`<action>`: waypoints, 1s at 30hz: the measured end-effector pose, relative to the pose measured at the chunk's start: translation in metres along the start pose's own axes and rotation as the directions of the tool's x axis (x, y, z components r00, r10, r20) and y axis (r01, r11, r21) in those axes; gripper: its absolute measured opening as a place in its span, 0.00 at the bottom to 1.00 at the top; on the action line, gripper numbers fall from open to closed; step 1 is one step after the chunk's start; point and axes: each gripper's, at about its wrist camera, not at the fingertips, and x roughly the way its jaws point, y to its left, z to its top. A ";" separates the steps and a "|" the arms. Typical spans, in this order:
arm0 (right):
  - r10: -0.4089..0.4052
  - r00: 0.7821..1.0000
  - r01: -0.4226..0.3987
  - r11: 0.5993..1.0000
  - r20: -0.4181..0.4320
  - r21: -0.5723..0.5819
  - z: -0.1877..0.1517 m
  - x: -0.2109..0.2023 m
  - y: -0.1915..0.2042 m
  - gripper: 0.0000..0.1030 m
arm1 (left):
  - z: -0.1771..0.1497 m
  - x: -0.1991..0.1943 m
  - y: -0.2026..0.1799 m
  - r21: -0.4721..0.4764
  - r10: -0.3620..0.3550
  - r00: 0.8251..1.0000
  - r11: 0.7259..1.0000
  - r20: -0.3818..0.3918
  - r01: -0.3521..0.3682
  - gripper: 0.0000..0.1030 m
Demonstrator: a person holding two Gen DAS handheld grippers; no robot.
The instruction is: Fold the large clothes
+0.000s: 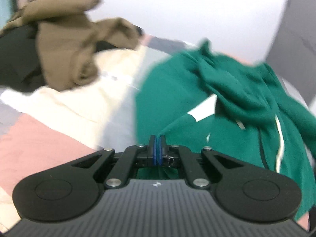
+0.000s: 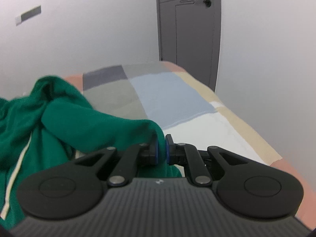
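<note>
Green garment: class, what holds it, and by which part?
Both grippers: the left gripper pinches a thin edge of the green garment; the right gripper clamps a bunched fold.

Green garment [image 1: 227,90] with white stripe, bunched on bed

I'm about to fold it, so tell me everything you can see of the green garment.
The green garment is a soft, knit-looking top, deep green with a pale stripe down one part. It lies bunched and creased on the patchwork bedspread, unfolded. The left gripper is shut on a thin edge of it; the right gripper is shut on a thicker bunched part.
</note>
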 end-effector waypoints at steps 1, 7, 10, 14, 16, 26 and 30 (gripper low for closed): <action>-0.001 1.000 0.000 1.000 0.008 0.004 0.001 0.000 -0.001 0.10 | 0.007 -0.002 0.008 -0.017 0.015 1.000 1.000 0.015 -0.015 0.03; -0.005 0.994 0.011 0.998 0.108 -0.059 0.009 -0.002 -0.003 0.09 | 0.040 0.005 0.044 -0.088 0.106 0.991 0.991 0.078 -0.099 0.03; -0.007 0.988 0.014 0.999 0.156 -0.046 0.014 0.000 -0.010 0.09 | 0.051 0.006 0.053 -0.123 0.143 0.983 0.984 0.115 -0.129 0.03; -0.063 0.987 0.069 0.997 0.151 -0.034 0.016 0.008 -0.014 0.09 | 0.061 0.008 0.067 -0.155 0.223 0.961 0.968 0.163 -0.198 0.03; -0.083 0.987 0.084 0.997 0.139 -0.001 0.017 0.013 -0.016 0.09 | 0.066 0.010 0.077 -0.182 0.275 0.944 0.953 0.182 -0.242 0.03; -0.199 0.979 0.199 0.980 0.036 -0.005 0.008 0.055 -0.014 0.10 | 0.075 0.060 0.152 -0.275 0.452 0.887 0.868 0.095 -0.413 0.03; -0.195 0.979 0.194 0.981 -0.056 -0.018 -0.002 0.074 -0.021 0.10 | 0.069 0.087 0.170 -0.250 0.447 0.894 0.868 0.018 -0.429 0.03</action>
